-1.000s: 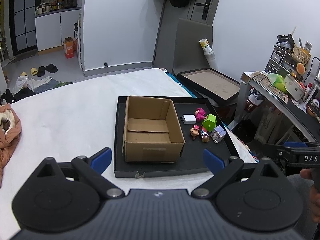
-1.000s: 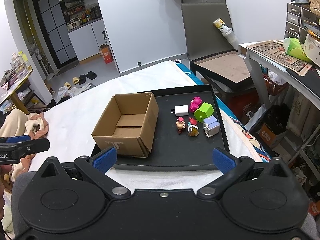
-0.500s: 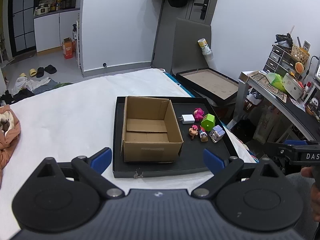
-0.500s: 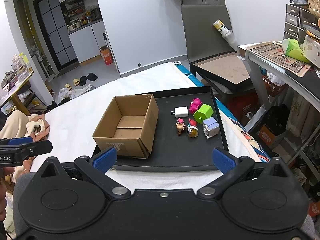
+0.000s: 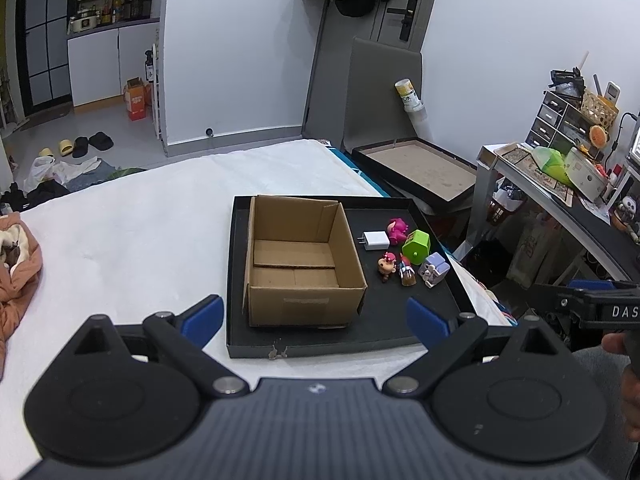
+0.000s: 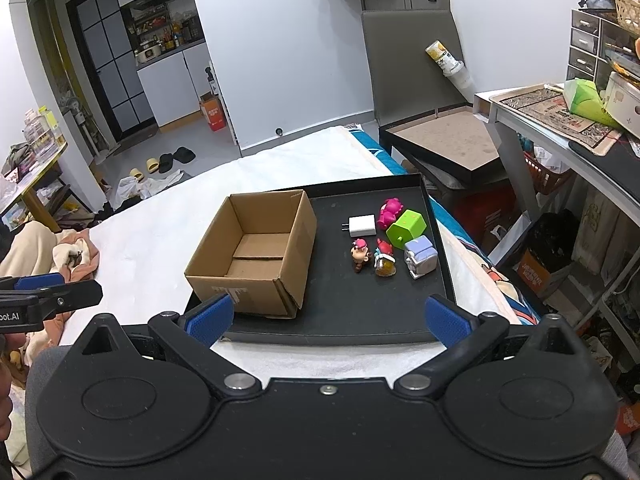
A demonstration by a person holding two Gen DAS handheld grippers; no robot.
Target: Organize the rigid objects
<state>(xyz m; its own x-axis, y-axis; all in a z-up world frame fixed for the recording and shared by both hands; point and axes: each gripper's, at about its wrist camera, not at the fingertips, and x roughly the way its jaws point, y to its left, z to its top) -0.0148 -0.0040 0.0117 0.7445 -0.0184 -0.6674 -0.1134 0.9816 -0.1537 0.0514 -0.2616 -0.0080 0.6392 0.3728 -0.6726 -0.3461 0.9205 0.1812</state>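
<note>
Left gripper (image 5: 314, 318): blue-padded fingers (image 5: 202, 316) spread wide, nothing between them, held short of the near edge of the black tray (image 5: 344, 344). Right gripper (image 6: 328, 316): fingers (image 6: 444, 320) likewise wide apart and empty, hovering at the tray's near rim.

On the tray's left half stands an open cardboard box (image 5: 300, 260), upright and empty, flaps folded flat on its floor. To its right, on the bare tray surface, lie six small objects in two rows. Far row: white charger (image 6: 362, 226), pink toy (image 6: 389, 212) just beside it, green block (image 6: 406, 229) touching or nearly touching the pink toy. Near row: pink-capped figurine (image 6: 361, 255), red-topped figurine (image 6: 385, 259), pale lilac cube toy (image 6: 419, 258), close together but apart.

The tray rests on a white sheet (image 5: 128, 236) covering a bed. An orange-brown garment (image 5: 18, 268) lies at the sheet's left edge.
</note>
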